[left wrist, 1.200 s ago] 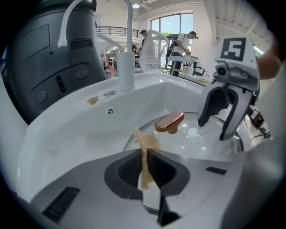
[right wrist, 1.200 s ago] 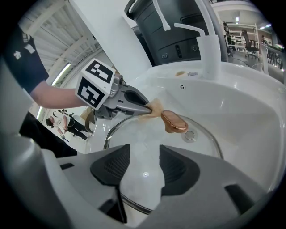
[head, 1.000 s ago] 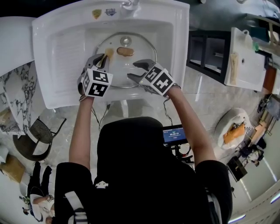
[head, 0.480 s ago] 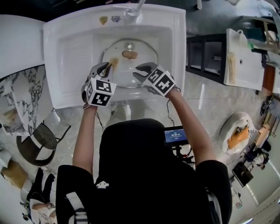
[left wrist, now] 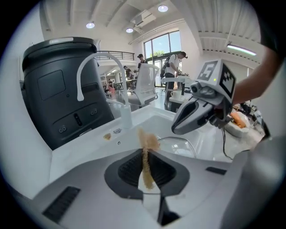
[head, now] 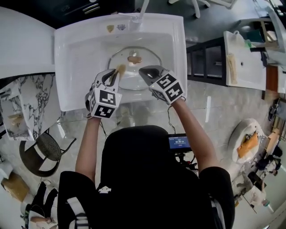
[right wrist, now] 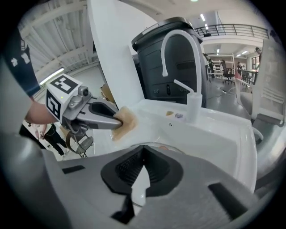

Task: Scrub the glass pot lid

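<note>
1. Standing at the white sink point(head: 71, 40), the person holds both grippers over the basin's near side.
2. The left gripper point(head: 114, 75) is clamped on a thin tan scrub pad point(head: 120, 68), which pokes out past the jaw tips.
3. The right gripper point(head: 145, 71) has just been closing, and its jaws now meet with nothing between them.
4. The glass pot lid point(head: 134, 80) lies flat in the basin, knob point(head: 134, 58) up, with the pad held clear of it.
5. The faucet point(head: 139, 11) stands at the sink's far rim.
</note>
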The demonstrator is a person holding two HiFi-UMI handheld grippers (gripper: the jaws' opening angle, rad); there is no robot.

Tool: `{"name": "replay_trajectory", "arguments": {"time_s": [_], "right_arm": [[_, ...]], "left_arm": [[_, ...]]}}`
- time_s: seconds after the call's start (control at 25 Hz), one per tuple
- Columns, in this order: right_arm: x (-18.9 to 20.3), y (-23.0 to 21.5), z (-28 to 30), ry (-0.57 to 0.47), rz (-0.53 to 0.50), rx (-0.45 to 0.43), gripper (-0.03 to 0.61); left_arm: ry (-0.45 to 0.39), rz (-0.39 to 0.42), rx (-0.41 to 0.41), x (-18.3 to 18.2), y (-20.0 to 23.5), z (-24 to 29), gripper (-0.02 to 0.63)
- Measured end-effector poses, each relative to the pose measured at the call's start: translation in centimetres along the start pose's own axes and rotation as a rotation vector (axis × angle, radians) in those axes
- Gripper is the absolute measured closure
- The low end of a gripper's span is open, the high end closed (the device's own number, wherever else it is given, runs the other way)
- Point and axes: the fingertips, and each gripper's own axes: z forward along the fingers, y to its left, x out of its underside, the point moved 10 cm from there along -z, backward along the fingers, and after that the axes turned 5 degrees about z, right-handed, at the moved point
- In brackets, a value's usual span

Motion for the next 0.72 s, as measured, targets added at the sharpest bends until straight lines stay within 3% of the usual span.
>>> {"name": "replay_trajectory", "arguments": {"time_s": [0.32, 0.72], "right_arm": [[-3.7, 4.1, -4.3, -0.184, -0.022, 0.076, 0.58], [-7.6, 10.7, -10.0, -0.406, -0.121, 0.174, 0.58]], "left_arm": [[-0.128, -0.015, -0.071, -2.2, 0.0, -5.5, 0.592], [-0.314, -0.003, -0.124, -3.8, -0.3, -13.6, 0.592]]}}
